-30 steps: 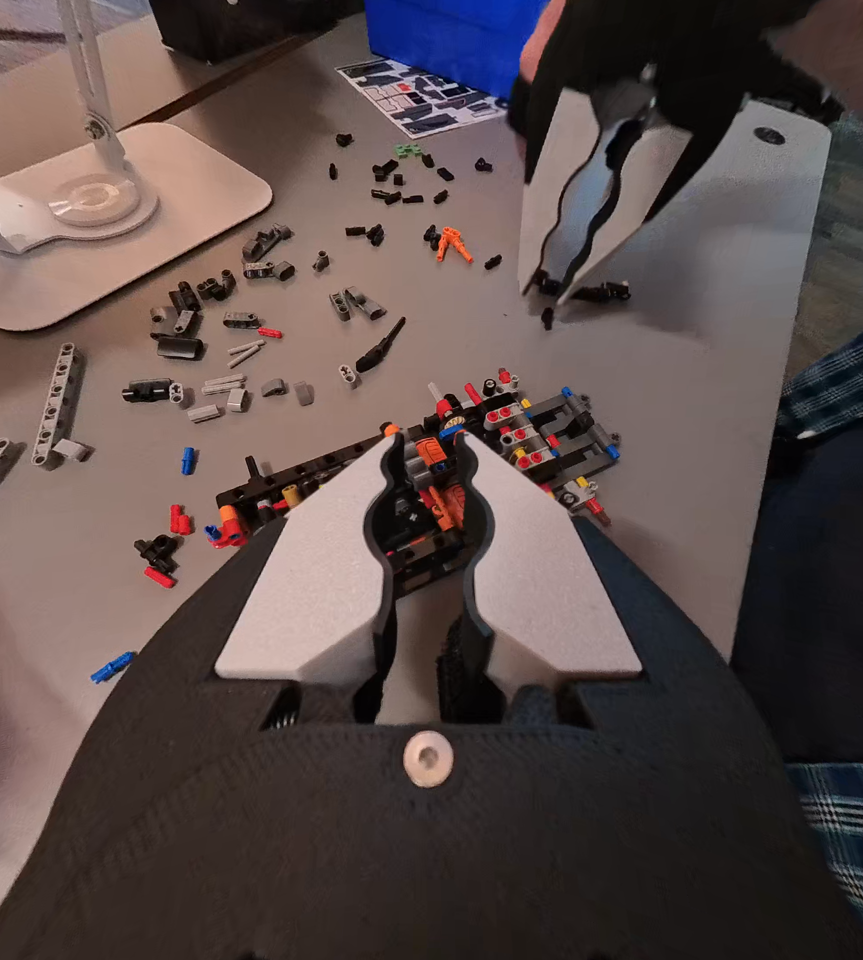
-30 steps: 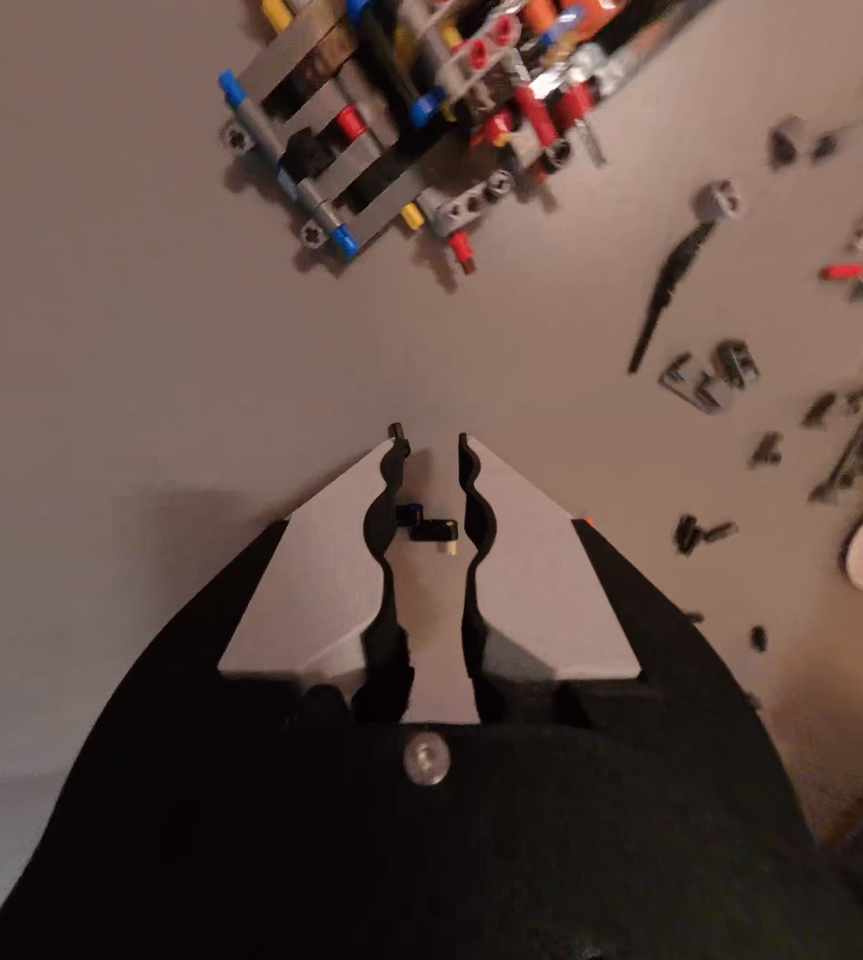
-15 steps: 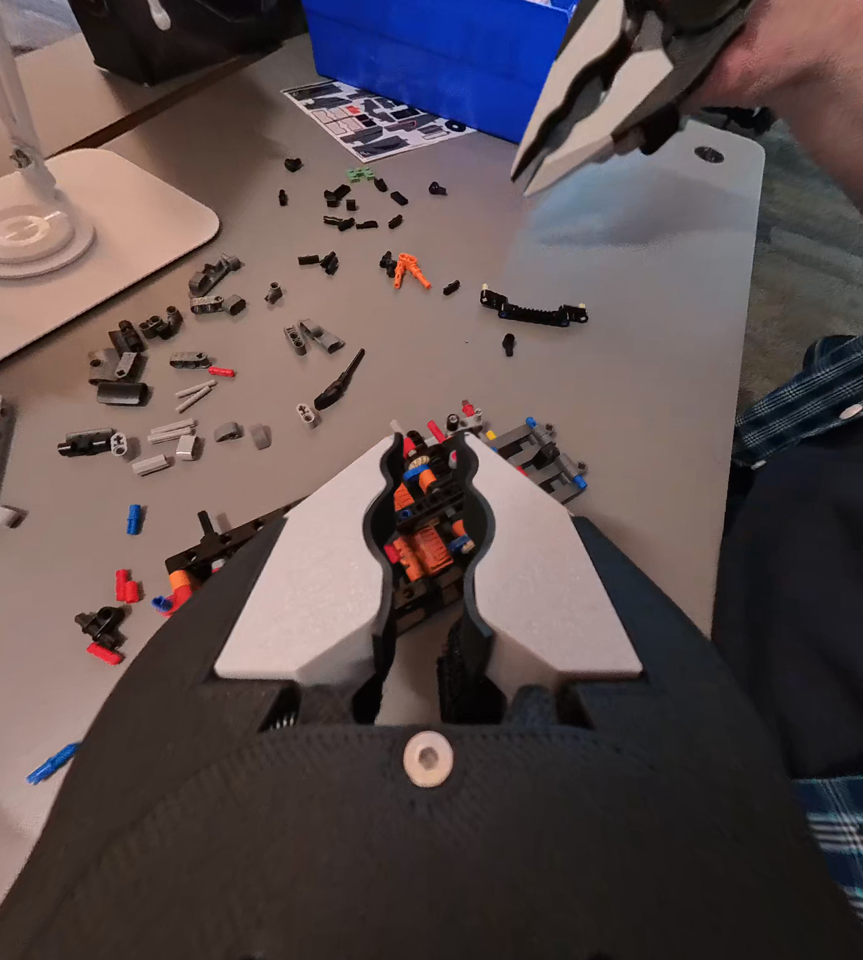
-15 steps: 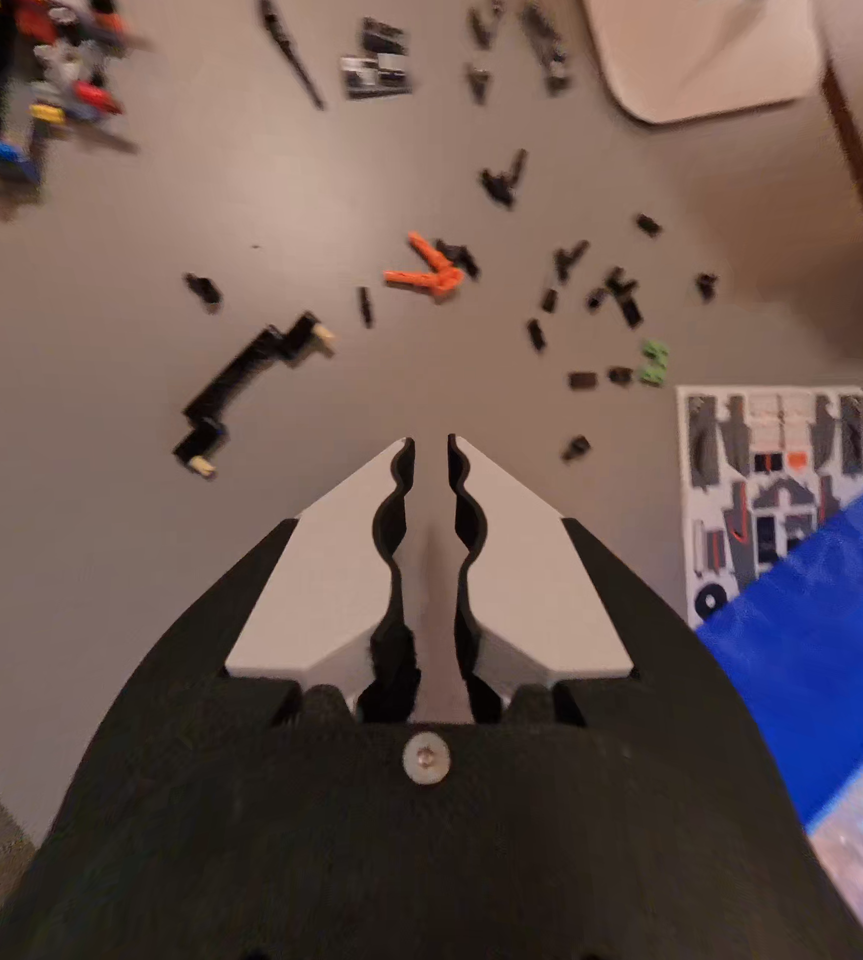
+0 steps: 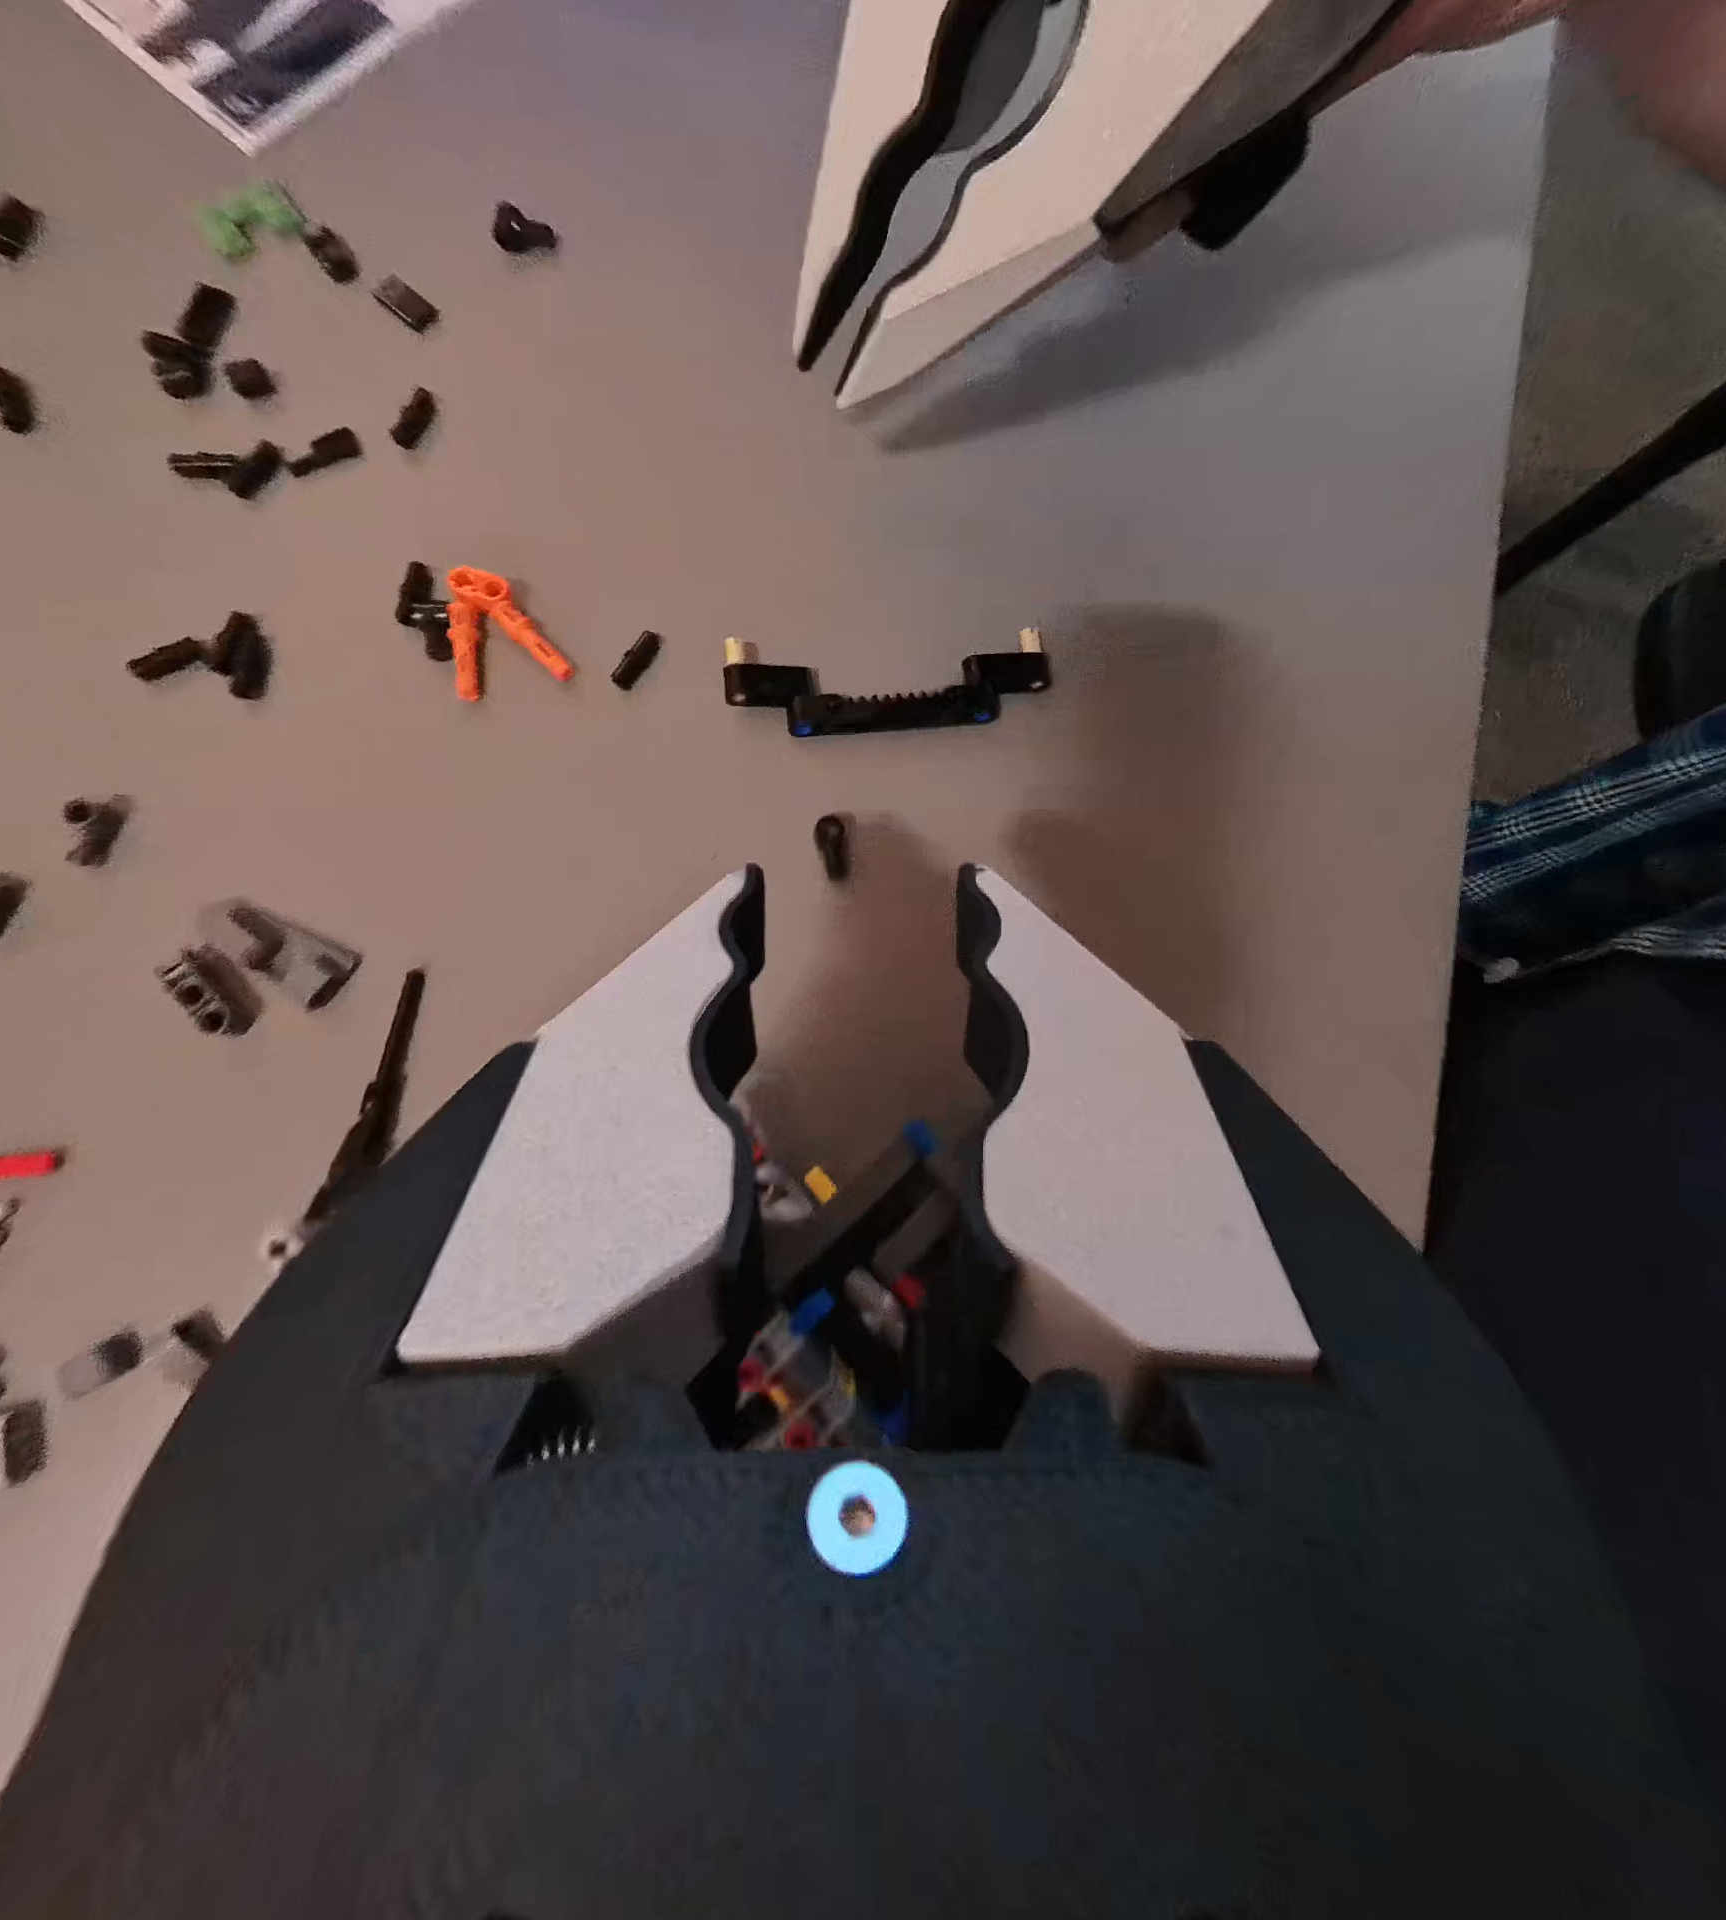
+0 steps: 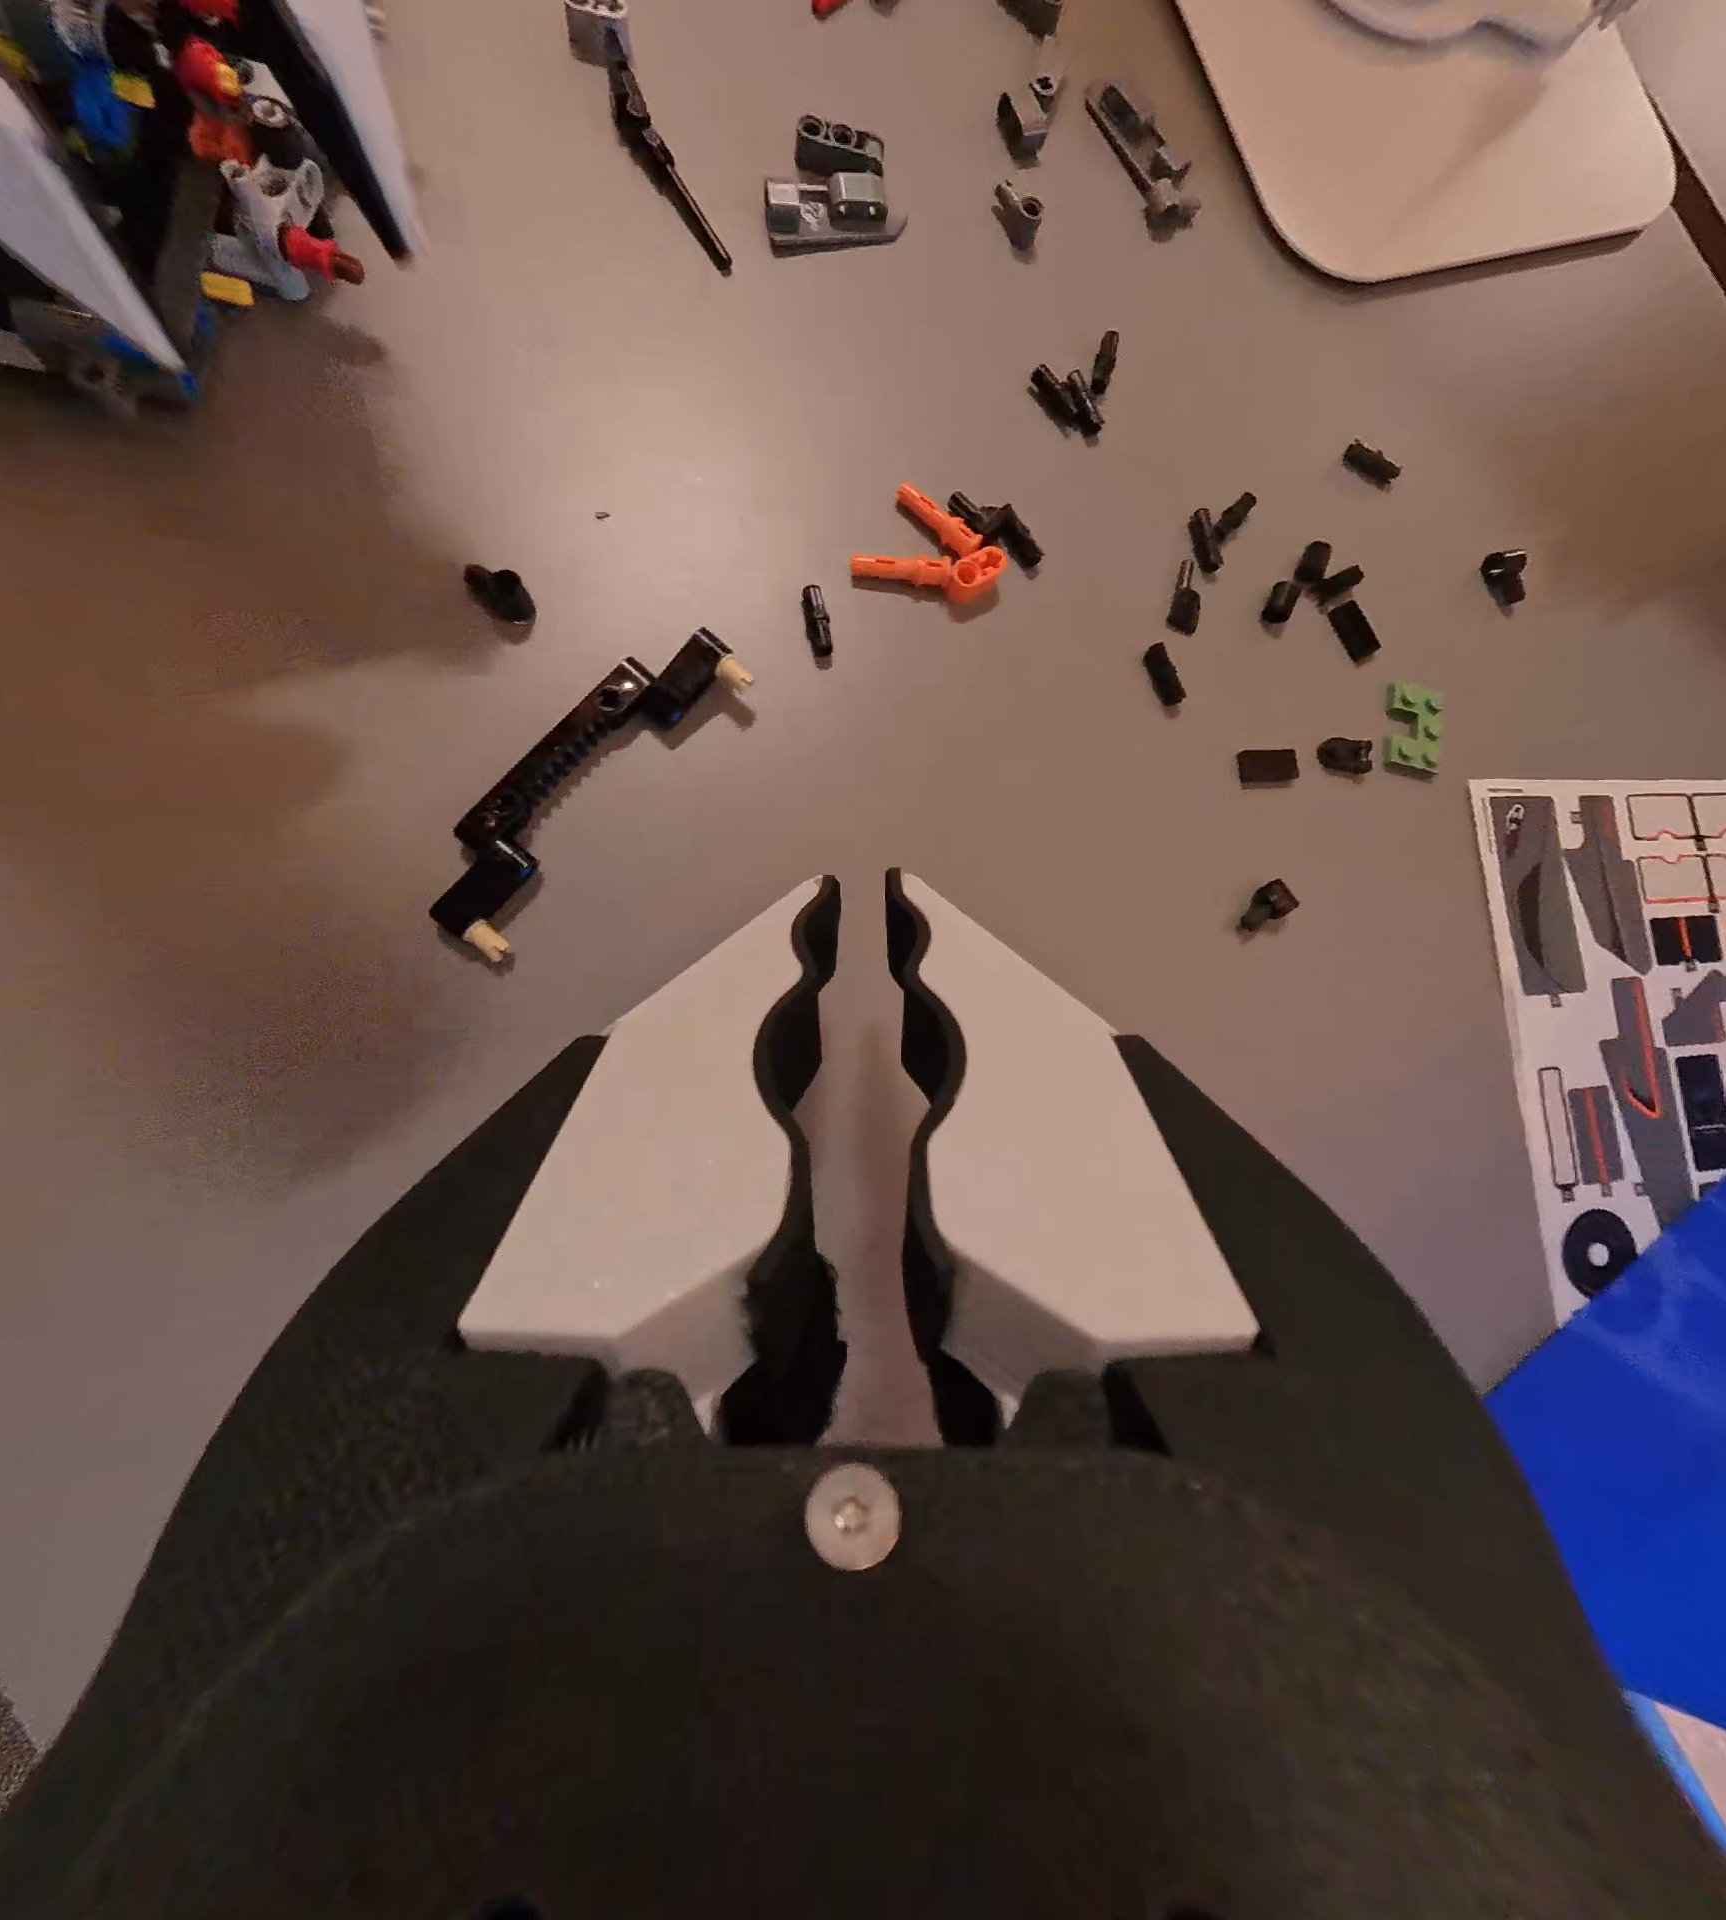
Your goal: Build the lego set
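So the left gripper (image 5: 859, 883), the black one with pale grey fingers, is sitting over the multicoloured partly built lego chassis (image 5: 838, 1288), which is wedged down between its fingers near the base; the tips are spread apart, but whether it's actually clamping the model back there can't be made out from this angle. Just past its tips a small black pin with a round head (image 5: 833, 840) is lying on the grey tabletop (image 5: 1202, 520), and a bit further out a black toothed rack piece with tan pegs at both ends (image 5: 885, 686) is resting flat. Off to the left of that, a pair of orange clip-shaped connectors (image 5: 490, 623) is sitting among scattered small black pins (image 5: 215, 343), mostly blurry. The right gripper (image 6: 863, 883) is hovering above the table with its fingers nearly together, just a thin gap, and nothing is showing between them. From its camera the rack piece is lying diagonally off to the left of the tips, apart from them. A little green plate (image 6: 1415, 727) is lying near a printed sticker sheet (image 6: 1669, 987), which is tucked partly under a blue plastic bin (image 6: 1690, 1455). At the far end a white rounded stand base (image 6: 1441, 156) is sitting at the table corner.
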`<state>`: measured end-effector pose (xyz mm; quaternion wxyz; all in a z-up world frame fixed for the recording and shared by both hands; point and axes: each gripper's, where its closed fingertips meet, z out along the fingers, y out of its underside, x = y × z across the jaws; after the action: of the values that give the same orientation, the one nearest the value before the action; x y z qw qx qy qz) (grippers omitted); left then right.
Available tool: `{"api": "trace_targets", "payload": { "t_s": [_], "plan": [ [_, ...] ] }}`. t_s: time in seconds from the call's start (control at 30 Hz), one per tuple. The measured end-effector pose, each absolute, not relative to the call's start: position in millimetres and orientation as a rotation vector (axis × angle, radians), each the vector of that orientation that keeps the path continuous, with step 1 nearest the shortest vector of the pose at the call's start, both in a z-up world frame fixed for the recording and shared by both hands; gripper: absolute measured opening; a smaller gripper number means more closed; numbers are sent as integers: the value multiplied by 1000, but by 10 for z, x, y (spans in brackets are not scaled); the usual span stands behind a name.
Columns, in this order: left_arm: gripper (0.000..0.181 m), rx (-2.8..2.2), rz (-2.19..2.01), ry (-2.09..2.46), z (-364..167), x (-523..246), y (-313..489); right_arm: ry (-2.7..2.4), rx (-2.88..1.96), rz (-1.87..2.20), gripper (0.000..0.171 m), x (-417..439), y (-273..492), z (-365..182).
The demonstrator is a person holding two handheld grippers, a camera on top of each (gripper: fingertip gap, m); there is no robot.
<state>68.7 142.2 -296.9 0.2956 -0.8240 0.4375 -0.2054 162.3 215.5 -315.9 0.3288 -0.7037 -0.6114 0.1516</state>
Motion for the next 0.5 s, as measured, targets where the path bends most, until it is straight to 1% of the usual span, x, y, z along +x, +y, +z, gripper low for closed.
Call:
{"api": "trace_targets", "payload": {
  "t_s": [0.23, 0.37, 0.5],
  "plan": [
    [29, -2355, -481, 1214, -3333, 914, 1528, -1572, -1800, 465, 2, 1614, 2048, -3149],
    [18, -2411, -420, 1212, -3463, 916, 1560, -1563, -1773, 486, 3, 1620, 1994, -3137],
    [12, -2433, -414, 1188, -3503, 901, 1571, -1553, -1738, 509, 4, 1583, 1917, -3100]
  ]
}}
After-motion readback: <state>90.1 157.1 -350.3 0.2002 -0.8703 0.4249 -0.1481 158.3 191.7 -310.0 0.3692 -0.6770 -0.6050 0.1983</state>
